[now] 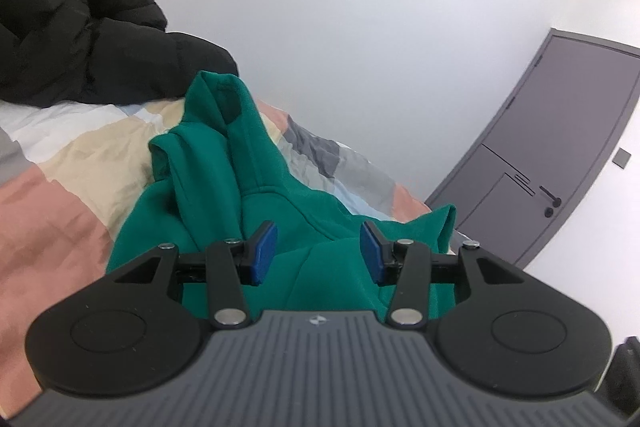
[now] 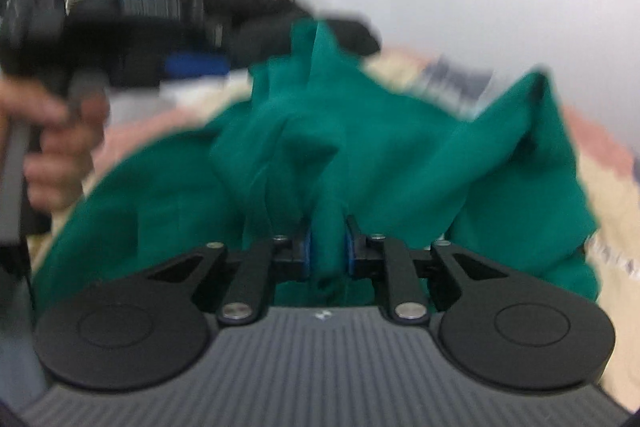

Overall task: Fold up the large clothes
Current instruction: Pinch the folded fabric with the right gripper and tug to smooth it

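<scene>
Gripping a bunched fold of the green hoodie (image 2: 360, 147), the right tool (image 2: 327, 247) pinched tight.
At 9 o'clock, the left tool (image 1: 318, 253) gaped wide above the hoodie on the bed (image 1: 60, 187).

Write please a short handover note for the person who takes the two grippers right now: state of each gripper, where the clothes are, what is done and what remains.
Left gripper: open, holding nothing, poised just above the green hoodie.
Right gripper: shut on a bunch of the hoodie's fabric; its view is motion-blurred.
The hoodie lies crumpled on the patchwork bedspread, with part of it raised. A black puffer jacket sits in a heap further back on the bed.
Done: no finished fold is visible.
Left: spread the hoodie flat, fold it, then likely the jacket.
</scene>
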{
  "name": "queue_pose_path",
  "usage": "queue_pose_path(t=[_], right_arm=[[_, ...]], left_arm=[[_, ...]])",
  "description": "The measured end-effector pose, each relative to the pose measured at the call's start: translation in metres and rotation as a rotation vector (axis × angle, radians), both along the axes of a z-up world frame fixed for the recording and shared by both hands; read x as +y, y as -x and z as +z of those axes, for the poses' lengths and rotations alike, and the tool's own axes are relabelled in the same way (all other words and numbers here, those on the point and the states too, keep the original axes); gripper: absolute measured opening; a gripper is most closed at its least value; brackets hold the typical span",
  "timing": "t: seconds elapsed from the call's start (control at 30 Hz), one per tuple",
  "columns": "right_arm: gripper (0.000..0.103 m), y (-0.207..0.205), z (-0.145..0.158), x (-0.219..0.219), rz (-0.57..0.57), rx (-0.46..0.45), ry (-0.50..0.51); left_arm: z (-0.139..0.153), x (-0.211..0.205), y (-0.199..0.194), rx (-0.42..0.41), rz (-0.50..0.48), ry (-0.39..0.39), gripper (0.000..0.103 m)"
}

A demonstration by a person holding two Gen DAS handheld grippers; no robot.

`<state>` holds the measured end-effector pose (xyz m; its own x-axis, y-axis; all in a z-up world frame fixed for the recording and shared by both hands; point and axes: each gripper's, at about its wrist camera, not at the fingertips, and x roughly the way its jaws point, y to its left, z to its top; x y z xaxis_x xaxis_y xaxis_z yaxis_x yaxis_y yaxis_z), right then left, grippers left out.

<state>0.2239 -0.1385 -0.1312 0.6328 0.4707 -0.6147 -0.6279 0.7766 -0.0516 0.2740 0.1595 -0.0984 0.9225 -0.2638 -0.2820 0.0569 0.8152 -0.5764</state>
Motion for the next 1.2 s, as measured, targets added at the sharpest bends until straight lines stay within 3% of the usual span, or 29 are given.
queue_pose_path(t=[0.23,0.3,0.37,0.53,0.7,0.8,0.93,1.13,1.2], right_arm=[[0.031,-0.005,0.01,-0.019,-0.036,0.07,-0.122],[0.053,-0.002,0.011,-0.023,-0.04,0.079,-0.149],[0.06,0.003,0.014,-0.027,-0.043,0.079,-0.183],[0.06,0.002,0.023,-0.05,-0.1,0.058,-0.28],[0.06,-0.015,0.017,-0.065,-0.242,0.066,-0.329],[0.06,-0.027,0.011,-0.072,-0.326,0.078,-0.359],[0.06,-0.065,0.016,-0.074,-0.372,0.077,-0.39],[0.06,-0.147,0.025,-0.058,-0.42,0.063,-0.44],[0.06,-0.174,0.022,-0.05,-0.451,0.044,-0.412]], left_arm=[[0.002,-0.018,0.001,-0.033,-0.082,-0.032,0.052],[0.0,-0.023,-0.001,-0.032,-0.114,-0.033,0.051],[-0.002,-0.03,-0.003,-0.025,-0.144,-0.045,0.051],[-0.013,-0.051,-0.011,0.069,-0.184,-0.15,0.05],[-0.04,-0.07,-0.024,0.244,-0.216,-0.186,0.042],[-0.044,-0.078,-0.024,0.242,-0.213,-0.226,0.042],[-0.043,-0.076,-0.024,0.239,-0.206,-0.204,0.042],[-0.039,-0.075,-0.022,0.211,-0.202,-0.185,0.042],[-0.038,-0.074,-0.022,0.199,-0.2,-0.175,0.043]])
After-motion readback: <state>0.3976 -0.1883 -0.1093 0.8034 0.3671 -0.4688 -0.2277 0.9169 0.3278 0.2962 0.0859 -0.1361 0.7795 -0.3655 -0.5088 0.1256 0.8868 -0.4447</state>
